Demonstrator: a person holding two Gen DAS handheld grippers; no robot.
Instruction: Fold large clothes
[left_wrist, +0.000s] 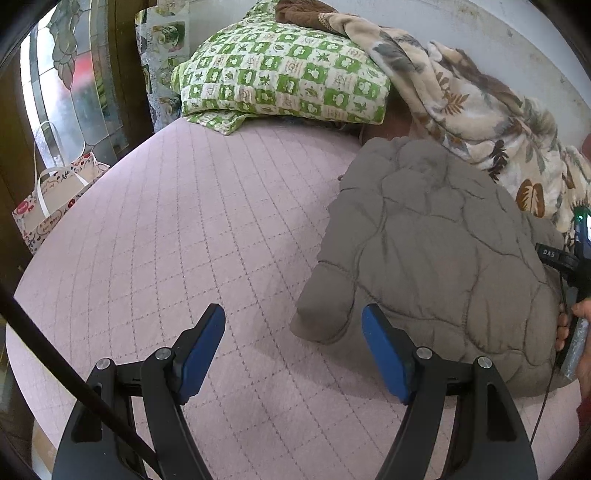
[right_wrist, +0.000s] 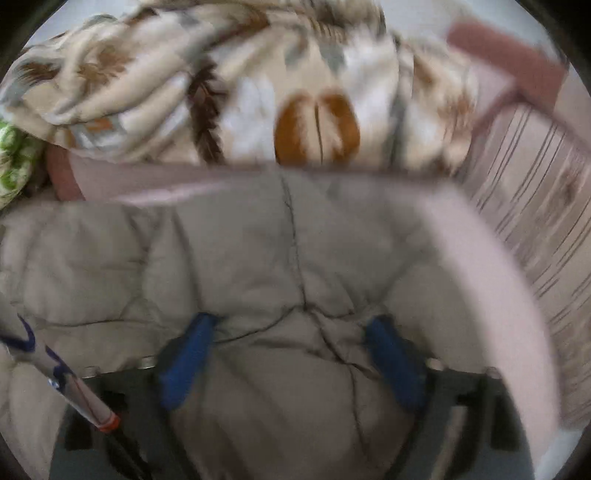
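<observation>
Garment: the grey quilted padded jacket (left_wrist: 436, 258) lies folded into a bundle on the pink quilted bed cover (left_wrist: 166, 229), toward its right side.
Your left gripper (left_wrist: 293, 347): released, blue pads wide apart above bare cover, just left of the jacket's edge, holding nothing.
Your right gripper (right_wrist: 291, 354): jaws spread wide with jacket fabric bulging between the blue pads; the blur hides whether they press it.
Beyond: a green checked pillow (left_wrist: 280, 74) and a leaf-print cream blanket (left_wrist: 480, 110).

L hand-held gripper (left_wrist: 293, 341) jaws apart; R hand-held gripper (right_wrist: 291, 349) spread wide.
</observation>
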